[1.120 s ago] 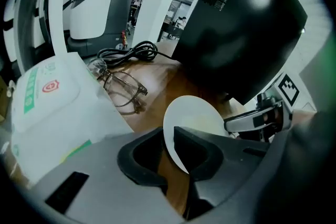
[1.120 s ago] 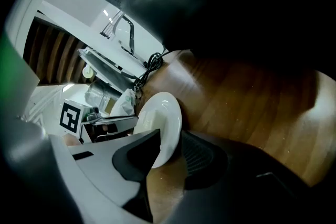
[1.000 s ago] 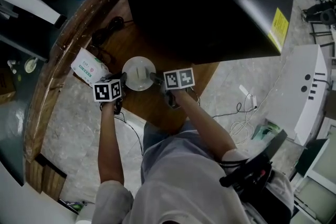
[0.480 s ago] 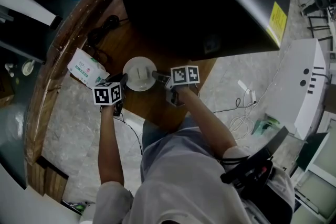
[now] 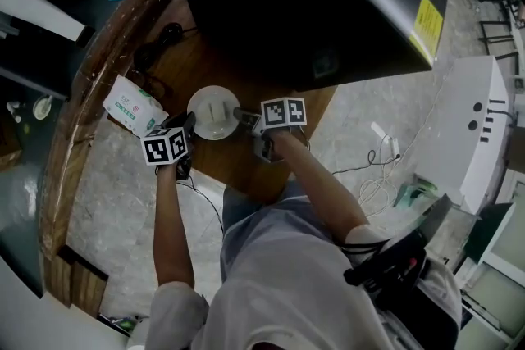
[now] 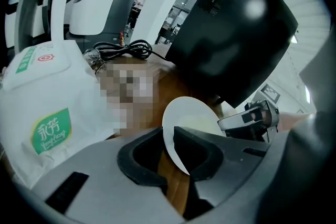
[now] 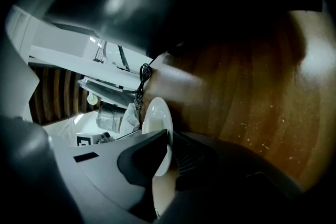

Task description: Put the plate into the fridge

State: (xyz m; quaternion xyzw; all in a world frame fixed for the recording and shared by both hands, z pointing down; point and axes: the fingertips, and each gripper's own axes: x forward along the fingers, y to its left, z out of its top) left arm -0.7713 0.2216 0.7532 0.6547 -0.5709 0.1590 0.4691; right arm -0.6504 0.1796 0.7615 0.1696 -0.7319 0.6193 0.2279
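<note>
A white plate [image 5: 212, 112] lies over the wooden table [image 5: 215, 168], just in front of the black fridge [image 5: 312, 4]. My left gripper [image 5: 189, 125] holds its left rim, my right gripper [image 5: 240, 117] its right rim. In the left gripper view the plate [image 6: 191, 115] stands edge-on, and the left gripper [image 6: 169, 136] is shut on its near rim. In the right gripper view the right gripper [image 7: 169, 139] has just been closing, and its pads now pinch the rim of the plate [image 7: 156, 122]. The fridge [image 6: 236, 44] looms close behind.
A white soft pack with green print [image 5: 131, 104] lies left of the plate, seen large in the left gripper view [image 6: 47, 97]. A black cable [image 5: 160, 41] is coiled on the table's far left. A white machine [image 5: 484, 135] stands on the floor to the right.
The right gripper's jaws have closed onto the plate's right rim and its marker cube has rolled a little. The plate sits slightly further left. The left gripper stays put.
</note>
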